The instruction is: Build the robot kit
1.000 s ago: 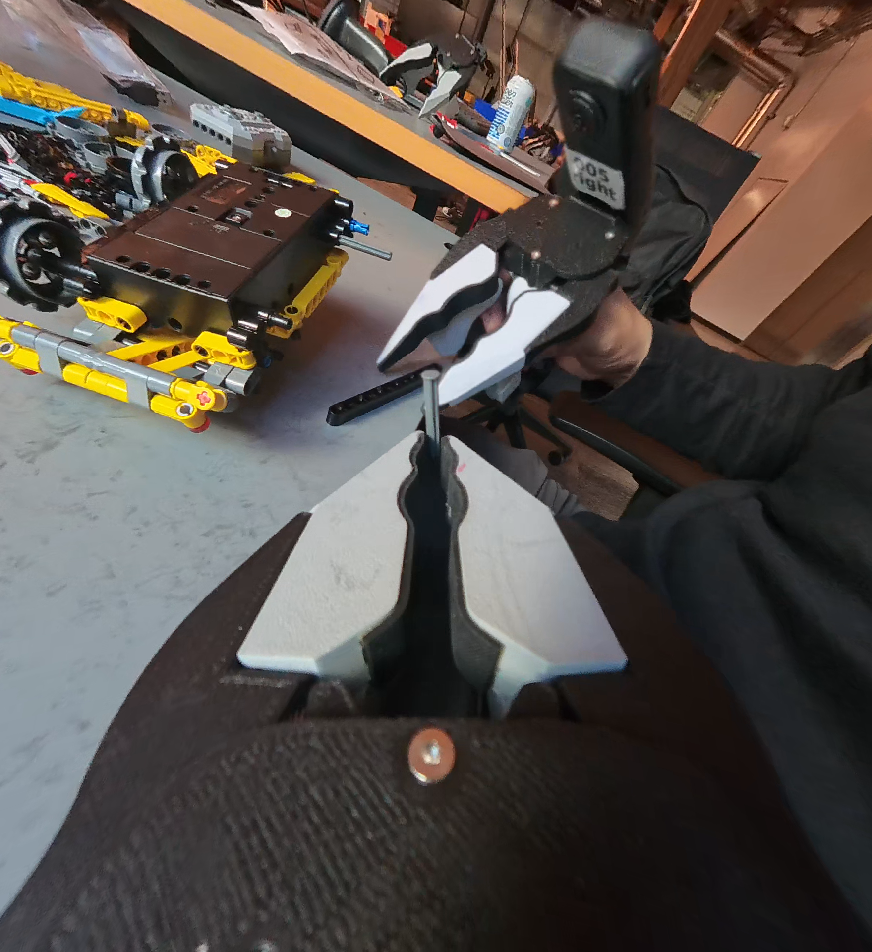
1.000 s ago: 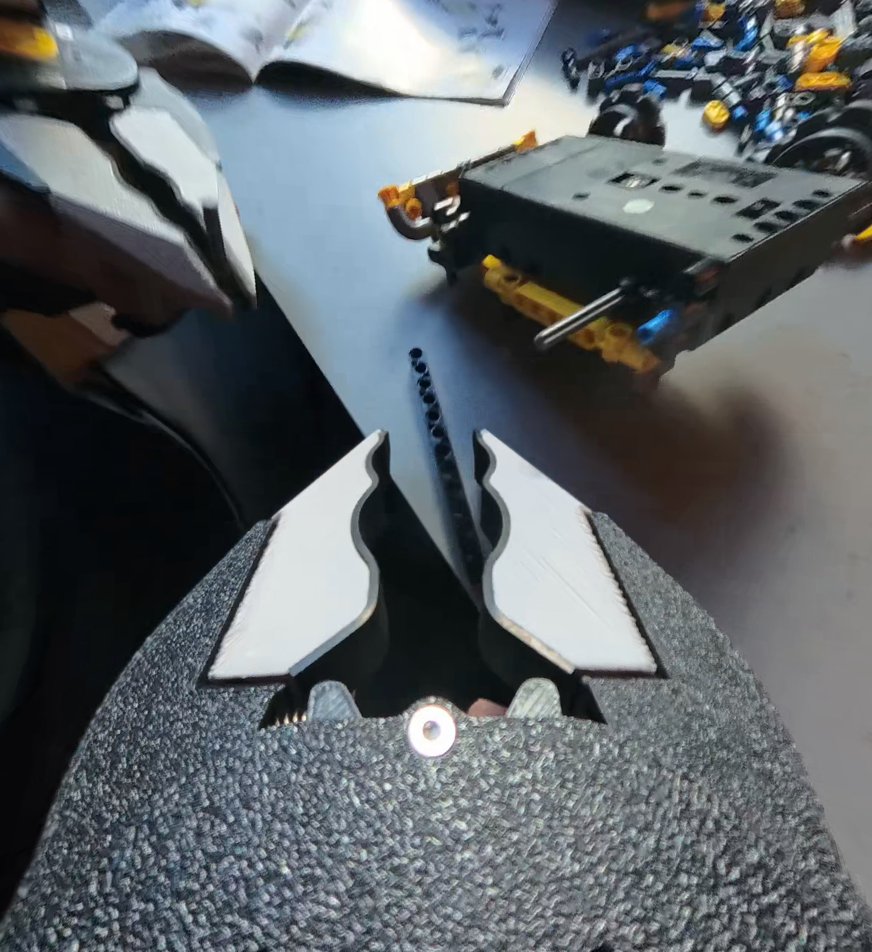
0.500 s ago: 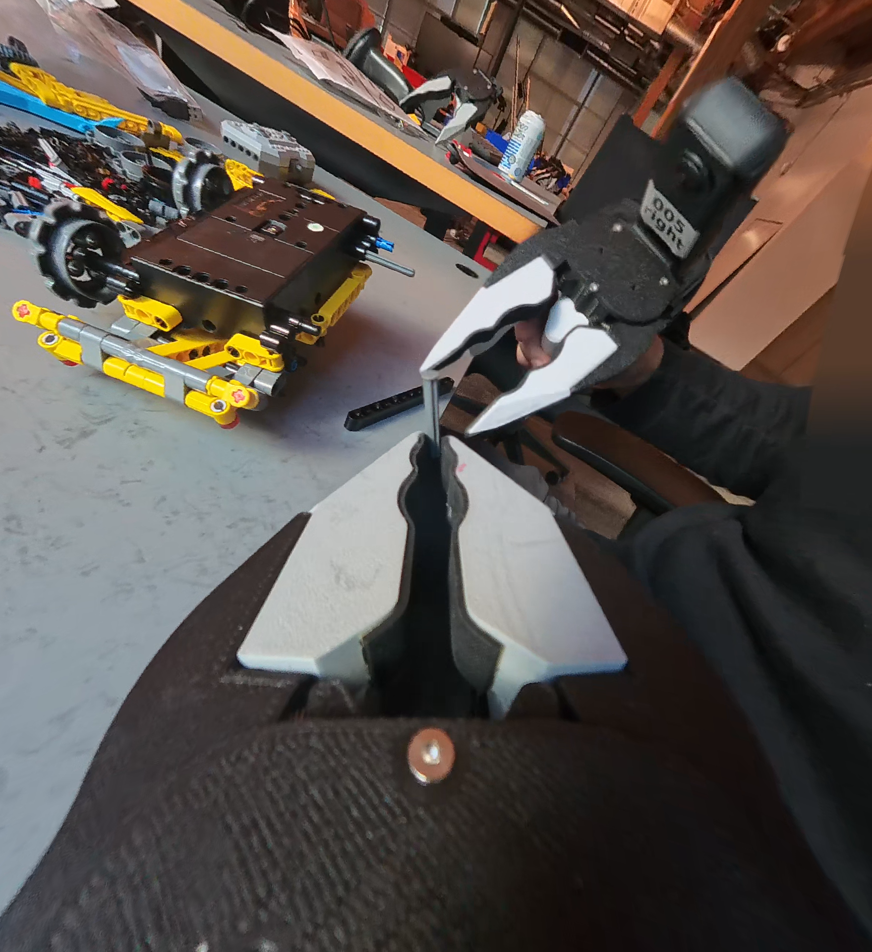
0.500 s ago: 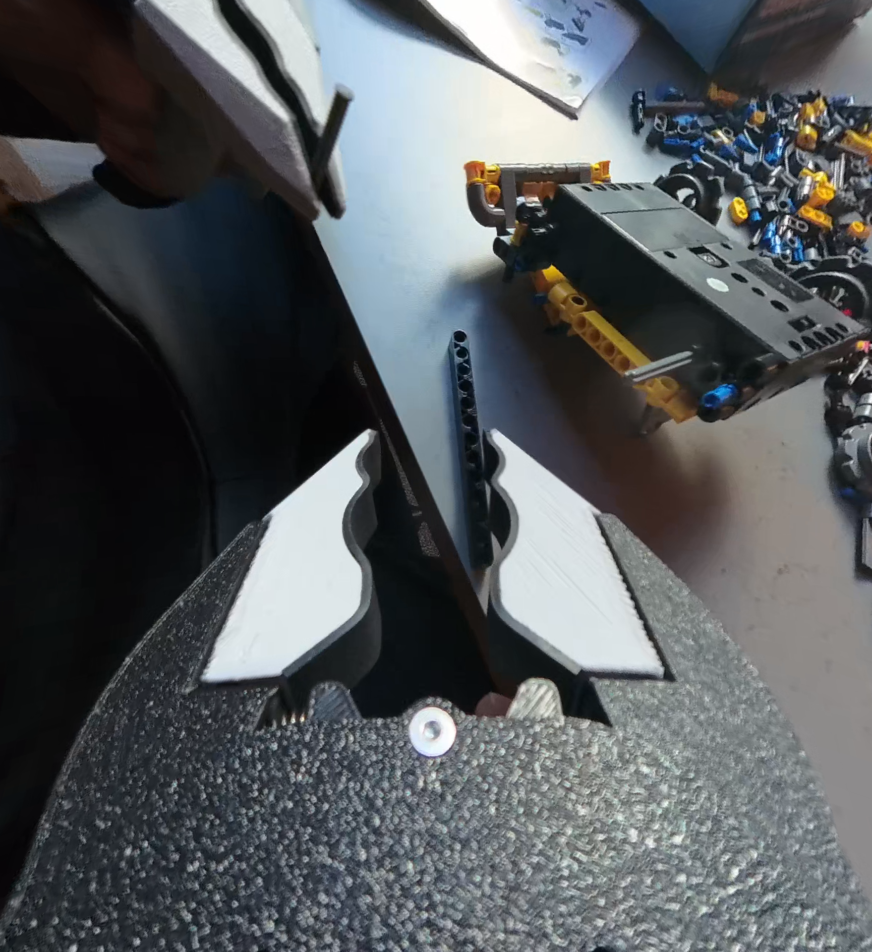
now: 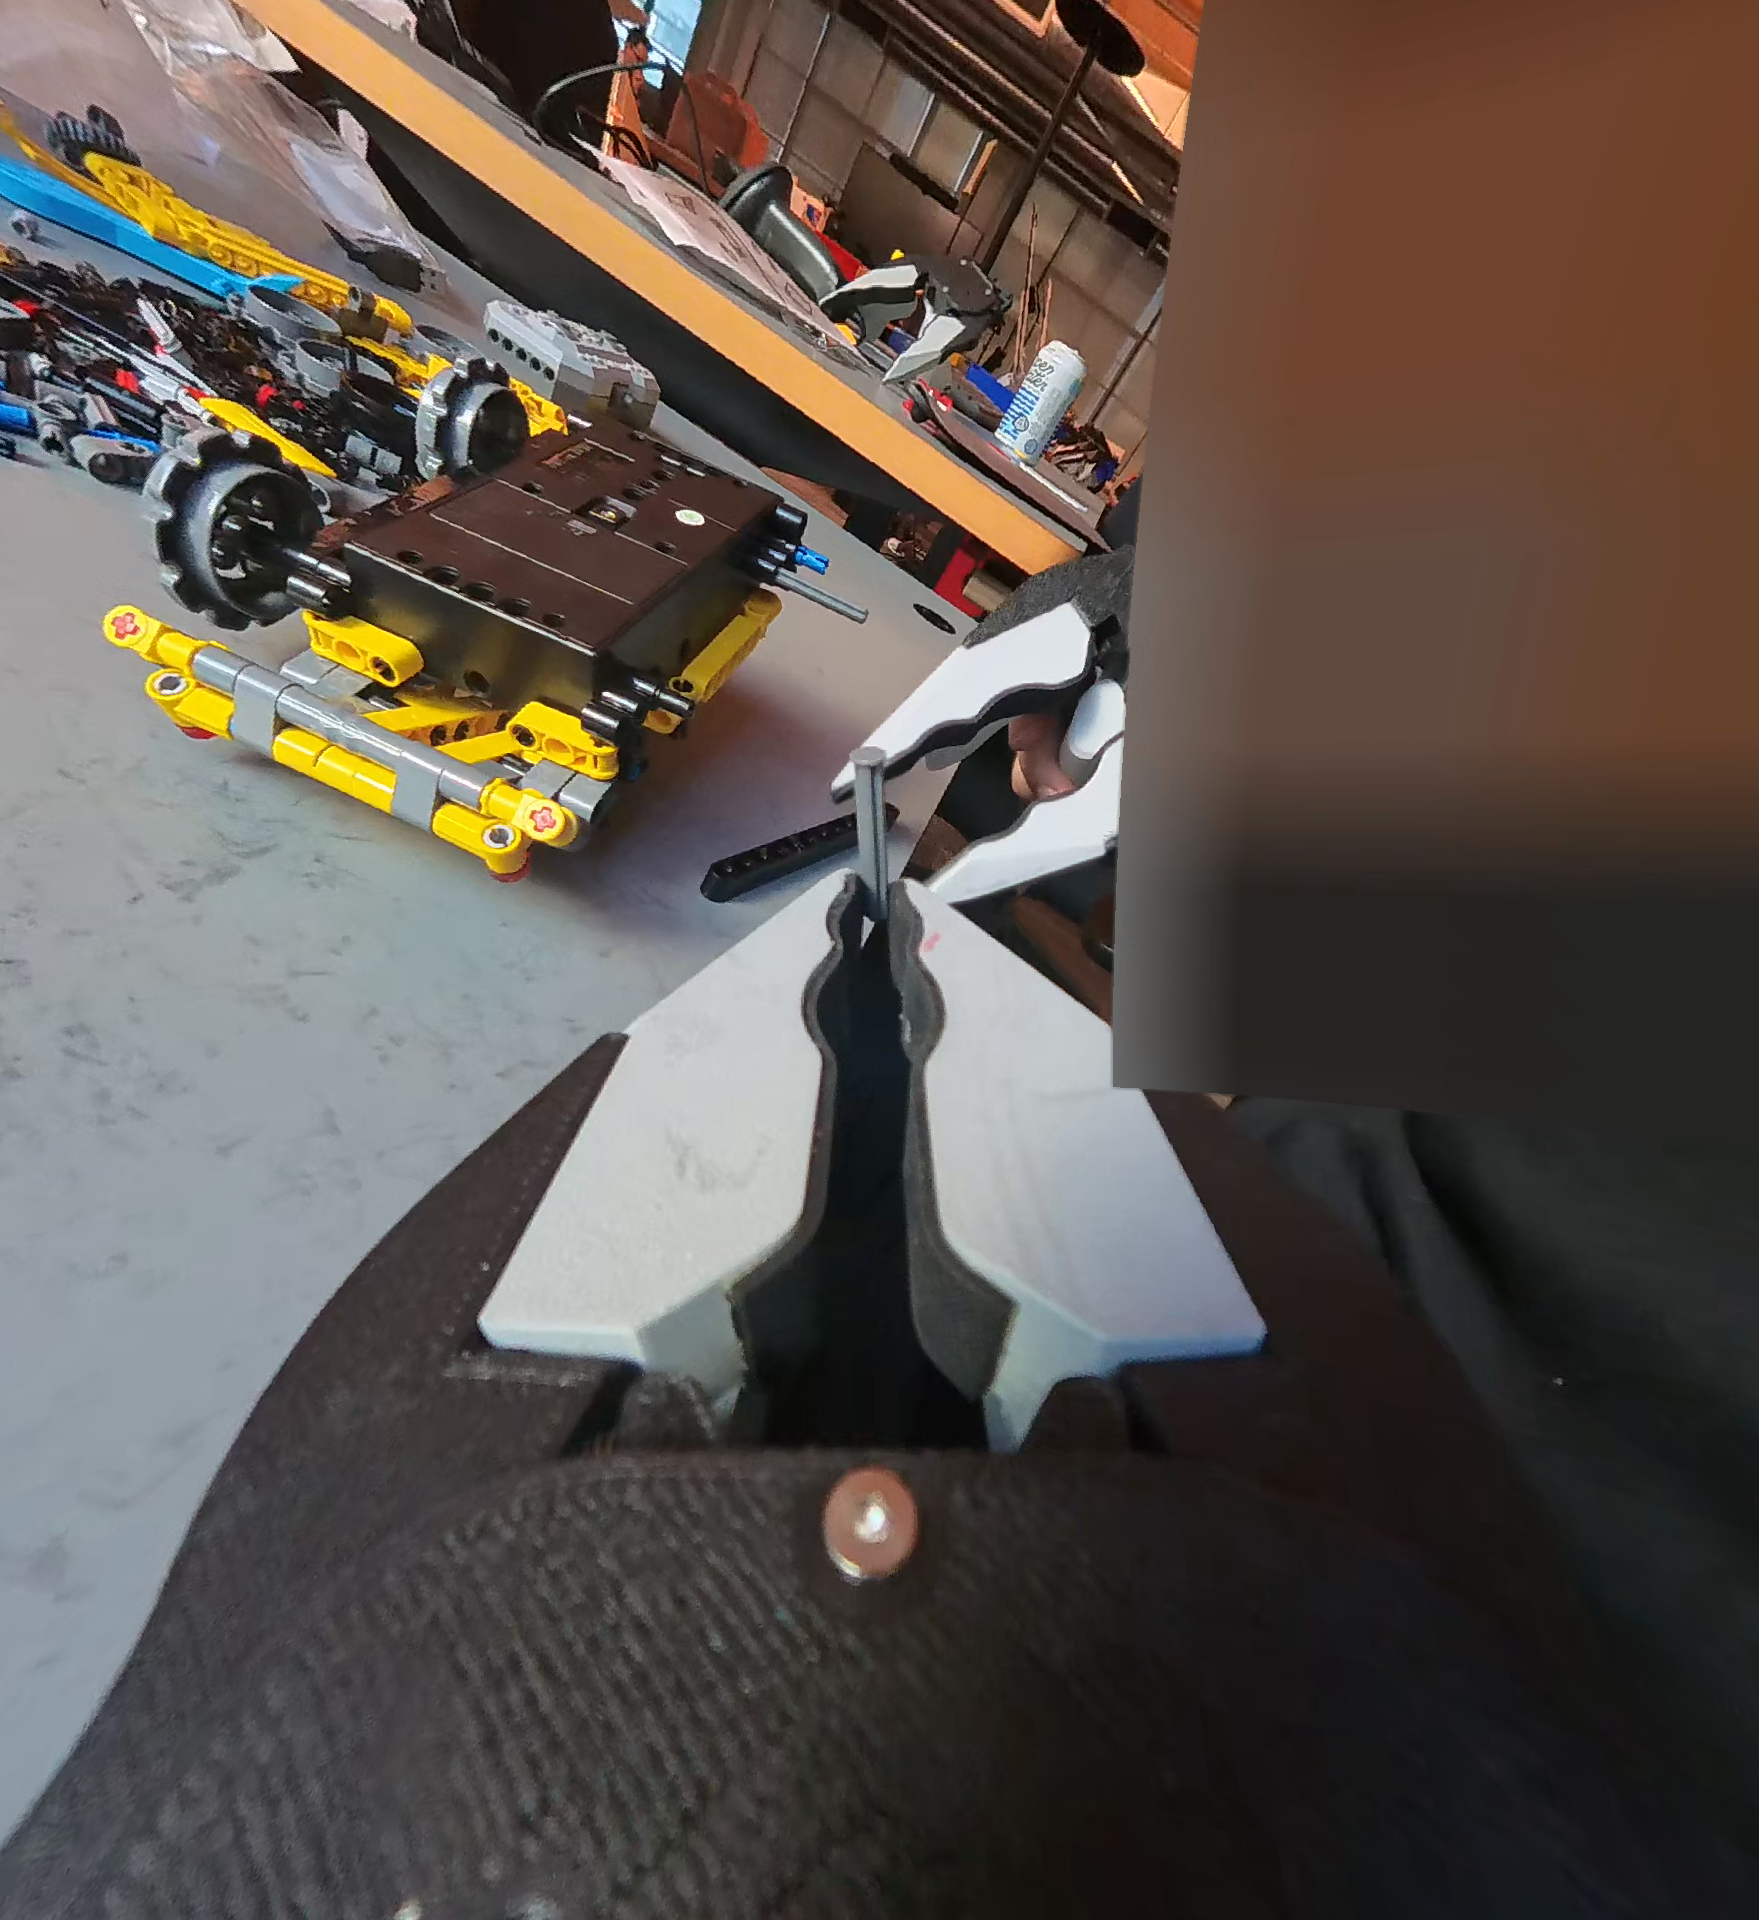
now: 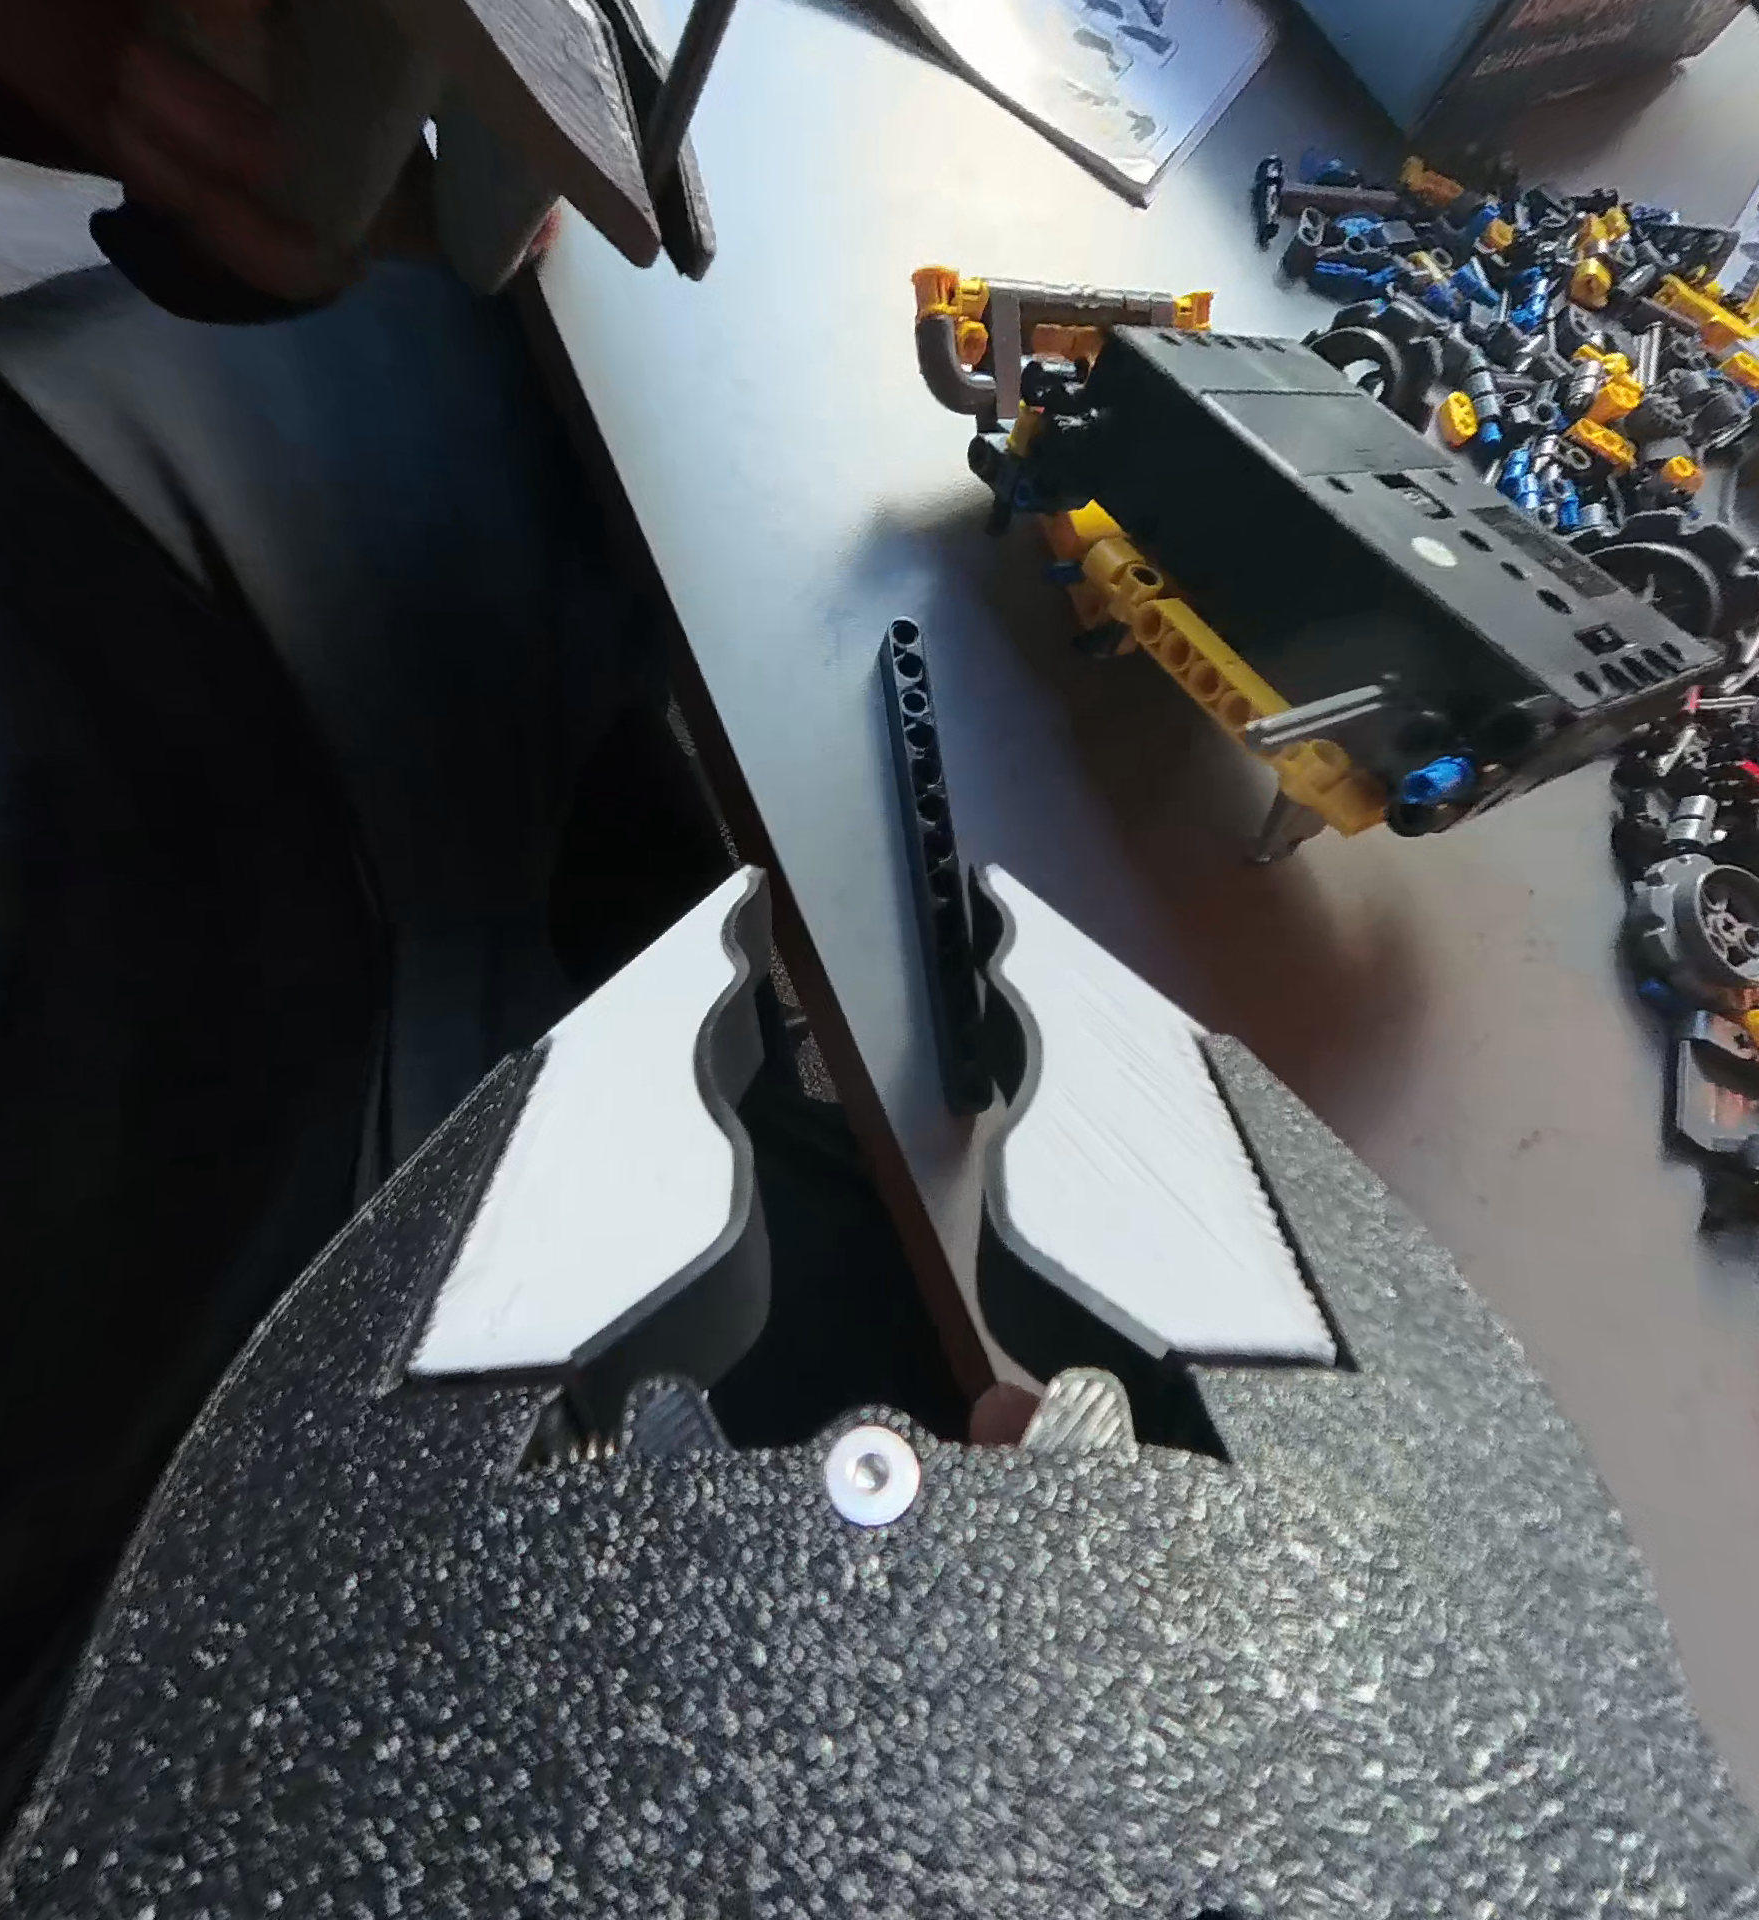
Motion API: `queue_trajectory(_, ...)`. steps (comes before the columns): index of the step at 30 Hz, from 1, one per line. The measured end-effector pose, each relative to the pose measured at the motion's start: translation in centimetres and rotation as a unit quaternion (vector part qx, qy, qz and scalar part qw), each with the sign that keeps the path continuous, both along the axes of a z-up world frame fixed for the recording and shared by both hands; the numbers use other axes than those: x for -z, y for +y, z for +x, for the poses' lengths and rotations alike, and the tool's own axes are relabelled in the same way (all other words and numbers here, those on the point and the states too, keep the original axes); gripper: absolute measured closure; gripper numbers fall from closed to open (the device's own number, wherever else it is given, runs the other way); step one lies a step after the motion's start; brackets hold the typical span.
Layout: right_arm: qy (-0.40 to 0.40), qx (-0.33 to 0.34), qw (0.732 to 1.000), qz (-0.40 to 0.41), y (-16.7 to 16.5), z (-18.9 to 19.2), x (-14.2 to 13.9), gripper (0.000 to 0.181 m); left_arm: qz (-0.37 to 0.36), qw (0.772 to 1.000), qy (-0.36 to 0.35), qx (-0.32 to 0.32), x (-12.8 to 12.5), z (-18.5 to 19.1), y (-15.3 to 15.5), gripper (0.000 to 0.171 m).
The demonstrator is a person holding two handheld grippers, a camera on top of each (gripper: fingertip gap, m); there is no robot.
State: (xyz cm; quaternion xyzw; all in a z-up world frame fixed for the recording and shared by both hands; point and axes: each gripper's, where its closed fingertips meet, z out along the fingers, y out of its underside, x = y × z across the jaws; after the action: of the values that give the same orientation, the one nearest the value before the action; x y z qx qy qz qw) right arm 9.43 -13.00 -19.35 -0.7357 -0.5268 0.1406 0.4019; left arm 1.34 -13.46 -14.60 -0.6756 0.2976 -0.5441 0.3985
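My left gripper (image 5: 873, 906) is shut on a thin grey axle (image 5: 869, 821) that sticks up from its tips. It is held off the near edge of the grey table (image 5: 231, 1039). My right gripper (image 6: 870, 891) is open and empty at the table edge. A long black beam with holes (image 6: 932, 831) lies on the table beside its right finger (image 6: 1114, 1122), partly between the jaws. In the left wrist view the right gripper (image 5: 890, 844) stands open just behind the axle, over the beam (image 5: 797, 857). The left gripper with the axle (image 6: 683, 94) shows at the top of the right wrist view.
A black and yellow brick-built chassis (image 5: 501, 623) (image 6: 1322, 520) stands beyond the beam. A pile of loose parts and wheels (image 6: 1581, 291) lies behind it. An open booklet (image 6: 1093, 83) and a box (image 6: 1540, 42) lie farther off. A person's dark sleeve (image 5: 1477, 1455) is at the right. About 10 cm separates my left fingertips from my right.
My right gripper has come down and closer to the black beam, which now lies partly between its open jaws. The left gripper still grips the axle and has shifted relative to it.
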Motion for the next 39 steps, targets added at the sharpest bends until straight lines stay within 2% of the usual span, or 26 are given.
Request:
queue_trajectory(4,-0.009,0.017,1.0,-0.01,0.2,0.6,0.5,0.142,0.002,1.0,0.004,-0.001,0.1,0.0,-0.1,0.17)
queue_trajectory(8,-0.004,0.028,0.999,-0.026,0.0,1.2,1.1,0.149,0.022,1.0,0.011,0.0,-0.1,-0.1,-0.1,0.17)
queue_trajectory(12,0.007,0.024,1.0,-0.018,-0.1,1.1,0.2,0.145,0.082,0.996,0.032,0.006,-0.8,0.1,-0.2,0.171)
queue_trajectory(15,0.047,0.009,0.999,-0.016,-0.5,0.0,-1.5,0.145,0.118,0.991,0.063,0.023,-0.5,0.6,-0.7,0.17)
queue_trajectory(19,0.19,-0.043,0.98,-0.05,-2.4,-4.5,-6.1,0.152,0.199,0.972,0.118,0.047,-0.5,2.4,-1.7,0.17)
queue_trajectory(24,0.246,-0.05,0.963,-0.095,-2.5,-6.5,-7.0,0.161,0.312,0.929,0.198,0.034,0.2,3.6,-1.4,0.17)
queue_trajectory(26,0.247,-0.044,0.963,-0.095,-2.4,-6.4,-7.0,0.167,0.336,0.918,0.21,0.032,0.1,3.9,-1.4,0.17)
queue_trajectory(27,0.242,-0.037,0.966,-0.088,-2.3,-6.2,-6.9,0.173,0.339,0.916,0.211,0.032,0.0,4.0,-1.5,0.17)
queue_trajectory(30,0.235,-0.03,0.968,-0.081,-2.3,-5.8,-7.0,0.174,0.332,0.92,0.207,0.032,0.1,4.3,-1.4,0.17)
queue_trajectory(32,0.227,-0.014,0.971,-0.07,-1.9,-5.4,-6.8,0.176,0.297,0.932,0.207,0.016,0.3,4.1,-0.7,0.169)
queue_trajectory(33,0.224,-0.001,0.972,-0.065,-1.5,-5.1,-6.7,0.176,0.28,0.934,0.221,0.018,0.9,3.9,-0.2,0.162)
queue_trajectory(36,0.248,0.034,0.965,-0.072,-0.3,-4.0,-7.0,0.176,0.243,0.929,0.278,0.04,2.7,3.4,0.9,0.152)
queue_trajectory(39,0.282,0.055,0.954,-0.09,0.6,-3.0,-7.1,0.176,0.247,0.921,0.295,0.054,2.8,3.9,1.3,0.15)
